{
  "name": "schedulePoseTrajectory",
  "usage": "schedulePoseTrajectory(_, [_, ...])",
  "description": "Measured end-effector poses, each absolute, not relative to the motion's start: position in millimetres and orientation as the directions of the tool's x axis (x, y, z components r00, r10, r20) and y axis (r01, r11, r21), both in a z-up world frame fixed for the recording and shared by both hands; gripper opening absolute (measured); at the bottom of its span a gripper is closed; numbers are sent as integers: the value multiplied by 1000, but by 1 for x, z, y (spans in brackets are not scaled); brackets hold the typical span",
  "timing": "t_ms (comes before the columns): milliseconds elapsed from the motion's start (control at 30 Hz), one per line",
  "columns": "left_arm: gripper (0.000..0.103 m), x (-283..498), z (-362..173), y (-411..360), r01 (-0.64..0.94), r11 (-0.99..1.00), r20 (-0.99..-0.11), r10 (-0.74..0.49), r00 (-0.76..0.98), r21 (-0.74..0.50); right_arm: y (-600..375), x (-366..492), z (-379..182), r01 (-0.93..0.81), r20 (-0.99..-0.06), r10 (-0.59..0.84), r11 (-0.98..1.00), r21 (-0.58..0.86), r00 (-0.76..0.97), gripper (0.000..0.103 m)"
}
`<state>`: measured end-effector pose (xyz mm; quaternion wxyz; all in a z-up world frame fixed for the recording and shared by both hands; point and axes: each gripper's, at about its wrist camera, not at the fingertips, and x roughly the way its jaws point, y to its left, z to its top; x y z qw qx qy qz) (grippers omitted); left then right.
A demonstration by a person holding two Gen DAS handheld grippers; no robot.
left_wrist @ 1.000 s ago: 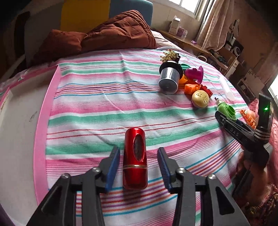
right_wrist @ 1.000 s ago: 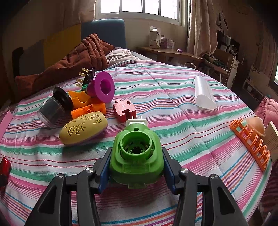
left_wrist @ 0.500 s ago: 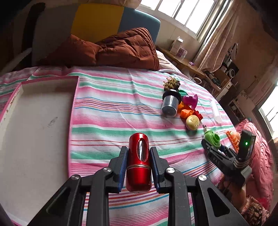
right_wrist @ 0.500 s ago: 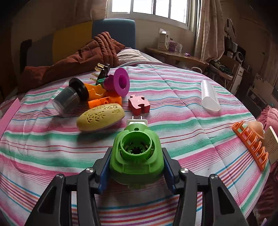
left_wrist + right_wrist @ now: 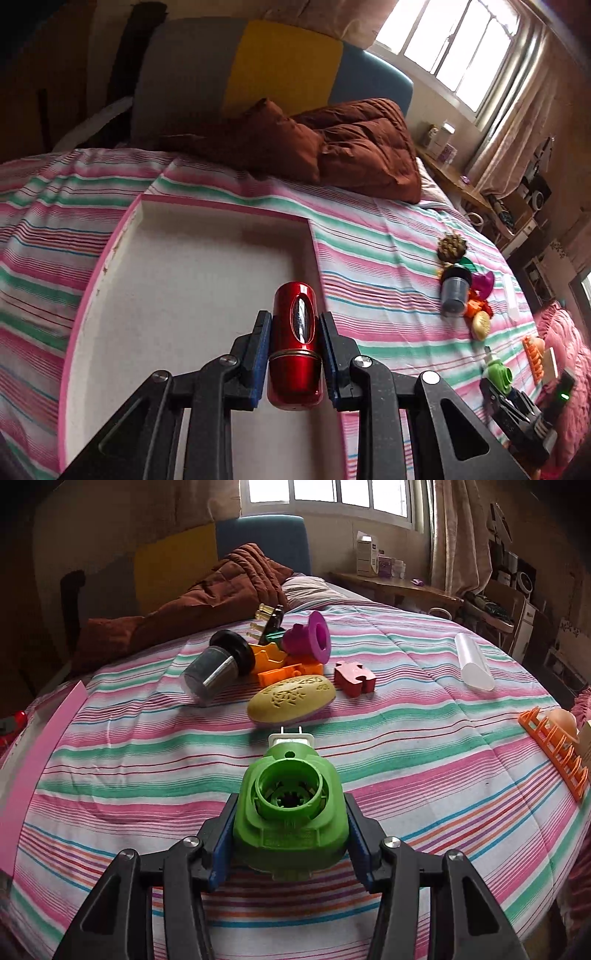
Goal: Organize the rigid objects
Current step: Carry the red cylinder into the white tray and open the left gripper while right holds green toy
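Two claws loaded: left claw (image 5: 294,354) clamped tight on the red metallic cylinder (image 5: 295,343), pads on both sides of its lower half; right claw (image 5: 290,834) closed partway on the green plug-in device (image 5: 291,812), pads pressed against its flanks, white prongs pointing away from the camera

Red cylinder is held just above the pink-rimmed white tray (image 5: 177,295), near the tray's right edge; tray sits on the striped bed (image 5: 406,746) toward its left edge. Green device hangs over the bed's near edge, well clear of the tray

Step in hand, as I read it: drop the cylinder into the tray. To do it well:
- move further in from the right rim so it can't catch the wall
- lower until it touches the tray floor, then release; it's round and will likely roll, so lay it parallel to a wall
- keep right claw back until left clears

Pile mid-bed is untouched: yellow patterned oval (image 5: 291,699), red puzzle piece (image 5: 354,677), black-capped jar (image 5: 218,668), purple funnel-shaped toy (image 5: 314,638), orange blocks (image 5: 280,668)
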<state>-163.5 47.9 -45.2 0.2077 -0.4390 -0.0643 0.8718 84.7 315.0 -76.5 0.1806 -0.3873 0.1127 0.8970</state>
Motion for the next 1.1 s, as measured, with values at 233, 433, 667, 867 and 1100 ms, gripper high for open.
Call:
schedulePoseTrajectory(233, [26,-222,-72,22,-201,-952,-807,304,-506,-233,278,64,-74,-329,-753,130,-937,121,-645,53])
schedulePoseTrajectory(433, [27,-263,-77,11,-179,-976,-814,205,-544,-126,245,46,-73,-250,-773,92,-964,88,-628,53])
schedulePoseTrajectory(667, [72,-232,-40,-21,-133,-974,-724,227,-652,-185,232,33,-72,-223,-779,44,-967,124,-625,53])
schedulePoseTrajectory(867, [91,-173,-36,-39,-140,-951,-698,298,-652,-275,220,22,-59,-199,-753,-12,-962,189,-658,53])
schedulePoseTrajectory(1100, [92,-129,-56,-34,-98,-952,-756,290,-587,-289,188,-1,-31,-103,-721,-70,-976,193,-689,53])
